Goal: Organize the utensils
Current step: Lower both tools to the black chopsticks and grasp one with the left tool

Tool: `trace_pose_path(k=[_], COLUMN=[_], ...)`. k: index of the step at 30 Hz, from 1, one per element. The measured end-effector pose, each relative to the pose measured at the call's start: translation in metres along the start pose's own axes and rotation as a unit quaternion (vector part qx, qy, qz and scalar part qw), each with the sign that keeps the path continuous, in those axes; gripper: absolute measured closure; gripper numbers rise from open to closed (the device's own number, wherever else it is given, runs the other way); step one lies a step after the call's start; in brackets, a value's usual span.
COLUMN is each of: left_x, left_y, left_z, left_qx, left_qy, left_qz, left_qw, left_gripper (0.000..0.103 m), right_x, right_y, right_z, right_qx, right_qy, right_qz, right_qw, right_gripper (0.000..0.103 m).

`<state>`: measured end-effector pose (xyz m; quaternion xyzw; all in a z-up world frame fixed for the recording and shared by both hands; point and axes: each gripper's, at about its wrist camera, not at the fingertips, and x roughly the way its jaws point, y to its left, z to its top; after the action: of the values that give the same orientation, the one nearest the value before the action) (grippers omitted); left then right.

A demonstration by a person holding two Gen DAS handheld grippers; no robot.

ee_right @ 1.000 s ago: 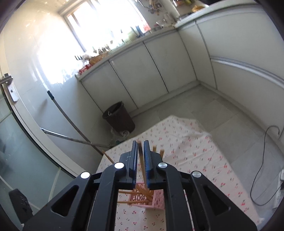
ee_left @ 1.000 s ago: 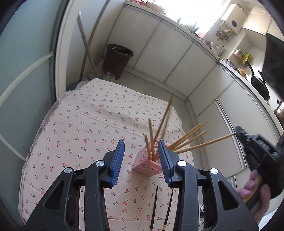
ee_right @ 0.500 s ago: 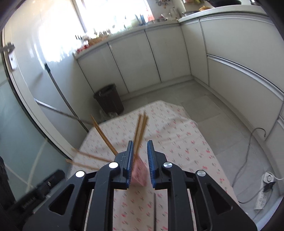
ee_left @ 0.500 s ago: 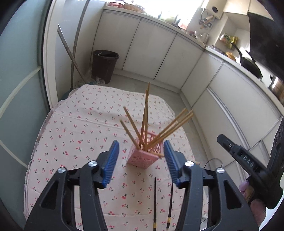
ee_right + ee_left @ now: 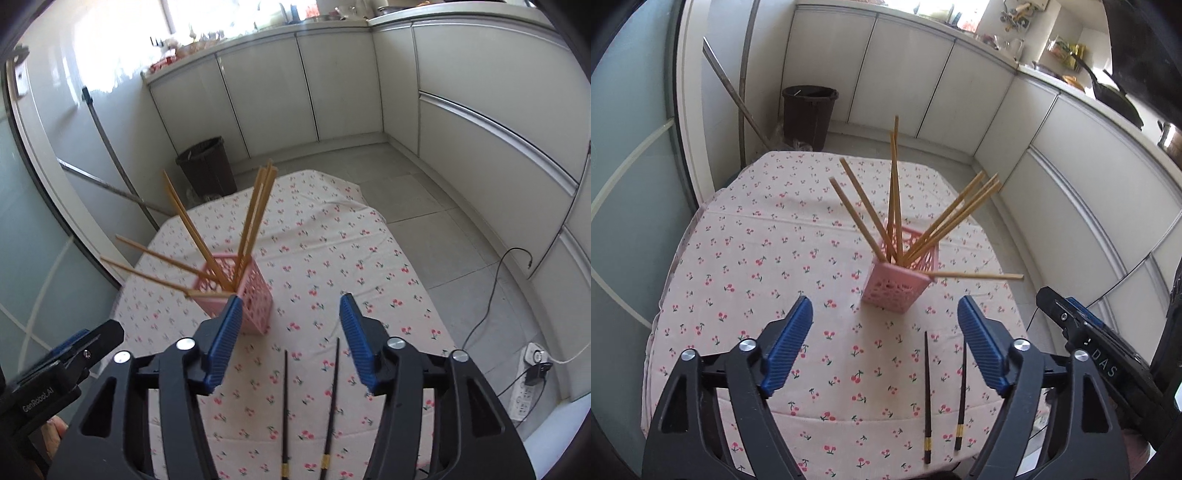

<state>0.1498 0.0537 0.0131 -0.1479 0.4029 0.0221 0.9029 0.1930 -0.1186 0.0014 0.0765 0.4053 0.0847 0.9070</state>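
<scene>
the pink basket stands on the tabletop with its cherry cloth. many wooden chopsticks stick out of it and lean every way. two dark chopsticks lie flat on the cloth, near the basket. the left gripper has its fingers wide apart and holds nothing. the right gripper is wide apart and empty too.
</scene>
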Motion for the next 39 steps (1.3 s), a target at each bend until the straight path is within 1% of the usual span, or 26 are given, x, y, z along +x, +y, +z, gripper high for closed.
trace_pose_path(k=[2, 5, 8, 11, 13, 14, 16, 17, 19, 22, 24, 27, 31, 33, 34, 36, 37, 38, 39], left_x=[0.004, 0.01, 0.02, 0.03, 0.039, 0.043, 0.055, 0.065, 0.081, 0.111, 0.126, 0.144, 0.158, 0.164, 0.167, 0.173, 0.176, 0.177, 0.176], left_y=[-0.001, -0.002, -0.008, -0.011, -0.013, -0.013, -0.013, -0.011, -0.008, -0.008, -0.011, -0.019, -0.028, -0.035, -0.038, -0.047, -0.049, -0.052, -0.054], left_z=[-0.003, -0.006, -0.011, -0.017, -0.022, -0.023, -0.027, -0.03, -0.036, -0.05, -0.058, -0.066, -0.07, -0.072, -0.073, -0.075, -0.077, -0.078, -0.079], left_qx=[0.001, 0.005, 0.018, 0.03, 0.036, 0.036, 0.035, 0.029, 0.012, -0.006, -0.01, -0.017, -0.041, -0.048, -0.046, -0.04, -0.037, -0.03, -0.021], left_qy=[0.004, 0.014, 0.033, 0.05, 0.064, 0.072, 0.098, 0.12, 0.149, 0.201, 0.216, 0.222, 0.201, 0.187, 0.183, 0.172, 0.17, 0.154, 0.144], left_qz=[0.006, 0.013, 0.02, 0.027, 0.032, 0.033, 0.036, 0.037, 0.039, 0.045, 0.056, 0.071, 0.069, 0.069, 0.07, 0.071, 0.074, 0.083, 0.083], left_qw=[1.0, 0.9998, 0.9991, 0.9979, 0.9968, 0.9962, 0.9939, 0.9917, 0.988, 0.9786, 0.9748, 0.9723, 0.9763, 0.9787, 0.9796, 0.9817, 0.982, 0.9841, 0.9858], left_gripper=[0.019, 0.015, 0.012, 0.008, 0.007, 0.007, 0.007, 0.007, 0.007, 0.007, 0.007, 0.007, 0.008, 0.009, 0.013, 0.023, 0.026, 0.03, 0.033], right_x=[0.002, 0.005, 0.009, 0.016, 0.021, 0.023, 0.03, 0.033, 0.042, 0.053, 0.059, 0.061, 0.063, 0.063, 0.062, 0.063, 0.064, 0.065, 0.066], right_y=[-0.002, -0.006, -0.014, -0.022, -0.028, -0.03, -0.039, -0.044, -0.061, -0.084, -0.101, -0.113, -0.127, -0.133, -0.135, -0.14, -0.141, -0.142, -0.144], right_z=[-0.004, -0.008, -0.013, -0.019, -0.024, -0.026, -0.032, -0.034, -0.041, -0.049, -0.055, -0.058, -0.058, -0.057, -0.056, -0.054, -0.054, -0.053, -0.052], right_qx=[-0.004, -0.014, -0.012, -0.008, -0.012, -0.013, -0.011, -0.007, 0.018, 0.064, 0.102, 0.131, 0.169, 0.185, 0.19, 0.2, 0.204, 0.207, 0.213], right_qy=[0.003, 0.008, 0.02, 0.04, 0.062, 0.069, 0.092, 0.105, 0.139, 0.181, 0.202, 0.213, 0.221, 0.222, 0.222, 0.222, 0.223, 0.223, 0.223], right_qz=[-0.009, -0.03, -0.042, -0.052, -0.064, -0.068, -0.082, -0.086, -0.089, -0.075, -0.064, -0.057, -0.039, -0.031, -0.028, -0.025, -0.023, -0.023, -0.023], right_qw=[1.0, 0.999, 0.999, 0.998, 0.996, 0.995, 0.992, 0.991, 0.986, 0.979, 0.972, 0.967, 0.96, 0.957, 0.956, 0.954, 0.953, 0.952, 0.951], right_gripper=[0.039, 0.033, 0.025, 0.019, 0.014, 0.014, 0.011, 0.011, 0.011, 0.01, 0.01, 0.01, 0.01, 0.01, 0.01, 0.01, 0.01, 0.01, 0.01])
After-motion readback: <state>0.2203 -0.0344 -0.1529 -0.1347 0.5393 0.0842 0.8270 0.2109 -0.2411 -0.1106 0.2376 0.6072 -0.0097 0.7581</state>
